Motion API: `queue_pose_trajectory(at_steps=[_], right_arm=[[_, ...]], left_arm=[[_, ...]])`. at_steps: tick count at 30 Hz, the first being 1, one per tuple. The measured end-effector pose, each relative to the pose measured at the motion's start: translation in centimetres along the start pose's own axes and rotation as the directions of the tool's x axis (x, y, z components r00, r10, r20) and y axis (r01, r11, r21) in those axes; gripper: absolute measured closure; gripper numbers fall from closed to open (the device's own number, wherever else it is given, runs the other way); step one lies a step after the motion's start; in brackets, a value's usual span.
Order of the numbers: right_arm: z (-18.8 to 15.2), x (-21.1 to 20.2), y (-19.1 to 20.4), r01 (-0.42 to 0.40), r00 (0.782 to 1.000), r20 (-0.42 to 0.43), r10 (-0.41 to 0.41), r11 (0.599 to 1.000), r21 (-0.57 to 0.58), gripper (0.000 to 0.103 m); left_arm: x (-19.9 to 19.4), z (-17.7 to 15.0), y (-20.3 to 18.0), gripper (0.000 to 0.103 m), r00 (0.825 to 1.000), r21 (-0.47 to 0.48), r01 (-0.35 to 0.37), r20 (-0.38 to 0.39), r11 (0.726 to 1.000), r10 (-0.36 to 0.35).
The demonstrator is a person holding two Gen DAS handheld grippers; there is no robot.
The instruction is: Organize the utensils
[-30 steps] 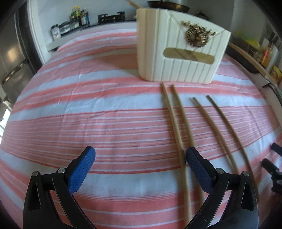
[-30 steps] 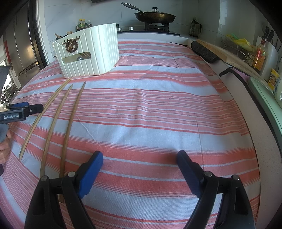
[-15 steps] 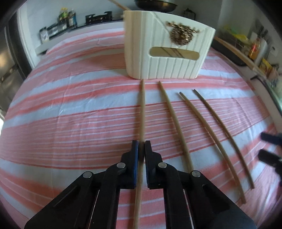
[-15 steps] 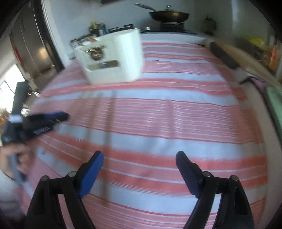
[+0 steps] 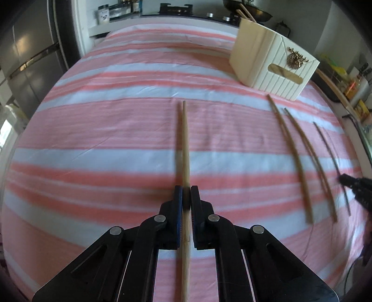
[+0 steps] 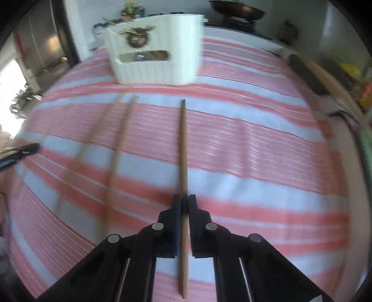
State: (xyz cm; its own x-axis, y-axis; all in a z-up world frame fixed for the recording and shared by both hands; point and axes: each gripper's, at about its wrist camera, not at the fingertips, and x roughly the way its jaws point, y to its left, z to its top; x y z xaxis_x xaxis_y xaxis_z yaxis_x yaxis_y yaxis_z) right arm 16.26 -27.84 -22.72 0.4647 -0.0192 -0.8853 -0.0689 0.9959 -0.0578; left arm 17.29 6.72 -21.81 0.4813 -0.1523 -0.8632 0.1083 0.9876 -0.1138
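My left gripper point(image 5: 184, 194) is shut on a light bamboo chopstick point(image 5: 185, 148) and holds it just above the striped cloth, pointing away from me. My right gripper point(image 6: 183, 202) is shut on a darker chopstick point(image 6: 183, 148), which points toward the white ribbed basket point(image 6: 155, 58). The basket shows in the left wrist view point(image 5: 272, 67) at the far right. Two chopsticks point(image 6: 116, 148) lie on the cloth left of my right gripper. In the left wrist view they lie at the right point(image 5: 295, 158), with the right gripper's tip point(image 5: 355, 188) beside them.
The pink and white striped cloth point(image 5: 104, 139) covers the whole counter. A wok on a stove point(image 6: 237, 9) stands behind the basket. A dark roll and a wooden board point(image 6: 309, 74) lie along the right edge. A steel fridge point(image 5: 30, 65) stands at the left.
My left gripper closed on a chopstick, lifted it and swung left. My right gripper moved left and closed on the rightmost chopstick.
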Motion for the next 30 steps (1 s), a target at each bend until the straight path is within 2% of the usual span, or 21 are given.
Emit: queue_pose_trajectory(at_steps=[1, 2, 3, 4, 5, 6, 7, 8, 9, 11, 12, 17, 23, 30], right_arm=[[-0.6, -0.3, -0.6, 0.02, 1.0, -0.003, -0.02, 1.0, 0.01, 0.097], [-1.1, -0.6, -1.1, 0.031, 1.0, 0.003, -0.031, 0.999, 0.022, 0.096], [-1.3, -0.9, -1.6, 0.034, 0.999, 0.018, -0.035, 0.999, 0.035, 0.096], [-1.5, -1.3, -2.1, 0.026, 0.999, 0.044, -0.028, 0.998, 0.052, 0.095], [-1.4, -1.3, -2.4, 0.014, 0.999, 0.05, -0.017, 0.998, 0.06, 0.087], [-1.4, -1.2, -2.6, 0.004, 0.999, 0.047, -0.007, 0.998, 0.062, 0.078], [-1.3, -1.0, -2.7, -0.02, 0.999, 0.049, 0.017, 0.998, 0.061, 0.061], [-1.1, -1.0, -2.6, -0.034, 0.998, 0.058, 0.031, 0.998, 0.057, 0.057], [-0.9, -0.8, -2.4, -0.038, 0.998, 0.061, 0.035, 0.998, 0.047, 0.057], [-0.7, -0.1, -2.0, -0.022, 0.999, 0.045, 0.021, 1.0, 0.02, 0.056], [-0.6, 0.0, -1.7, -0.015, 0.998, 0.063, 0.015, 1.0, 0.011, 0.055], [-0.6, 0.5, -1.9, -0.029, 0.994, 0.109, 0.027, 0.999, 0.018, 0.05], [-1.6, 0.0, -1.7, -0.019, 0.984, 0.179, 0.014, 0.999, 0.029, 0.05], [-1.3, 0.3, -1.6, -0.015, 0.984, 0.176, 0.009, 0.999, 0.032, 0.05]], left_arm=[[-0.2, -0.1, 0.3, 0.089, 1.0, 0.0, -0.002, 0.001, 1.0, 0.002], [-0.3, 0.0, 0.7, 0.073, 1.0, 0.0, -0.005, -0.002, 1.0, 0.005], [-0.2, 0.2, 0.7, 0.062, 1.0, 0.003, -0.002, -0.003, 1.0, 0.002], [-0.1, 0.4, 0.8, 0.045, 1.0, 0.008, -0.001, 0.002, 1.0, 0.001], [0.0, 0.7, 0.7, 0.038, 1.0, 0.018, -0.005, 0.009, 1.0, 0.005], [0.3, 1.0, 0.6, 0.038, 1.0, 0.034, -0.015, 0.015, 0.999, 0.015], [0.8, 1.4, 0.4, 0.038, 1.0, 0.054, -0.026, 0.015, 0.998, 0.025], [1.1, 1.5, 0.4, 0.037, 0.999, 0.065, -0.034, 0.012, 0.997, 0.033], [1.6, 1.7, 0.4, 0.036, 0.998, 0.08, -0.056, 0.018, 0.995, 0.055], [2.1, 2.0, 0.2, 0.023, 0.995, 0.103, -0.094, 0.041, 0.99, 0.09], [2.4, 2.3, 0.2, 0.021, 0.993, 0.108, -0.112, 0.051, 0.988, 0.107], [3.2, 2.7, 1.1, 0.009, 0.993, 0.056, -0.104, 0.052, 0.993, 0.101], [3.2, 2.6, 1.1, 0.007, 0.992, 0.061, -0.11, 0.066, 0.992, 0.106], [3.1, 2.5, 1.1, 0.007, 0.993, 0.081, -0.106, 0.062, 0.991, 0.101]])
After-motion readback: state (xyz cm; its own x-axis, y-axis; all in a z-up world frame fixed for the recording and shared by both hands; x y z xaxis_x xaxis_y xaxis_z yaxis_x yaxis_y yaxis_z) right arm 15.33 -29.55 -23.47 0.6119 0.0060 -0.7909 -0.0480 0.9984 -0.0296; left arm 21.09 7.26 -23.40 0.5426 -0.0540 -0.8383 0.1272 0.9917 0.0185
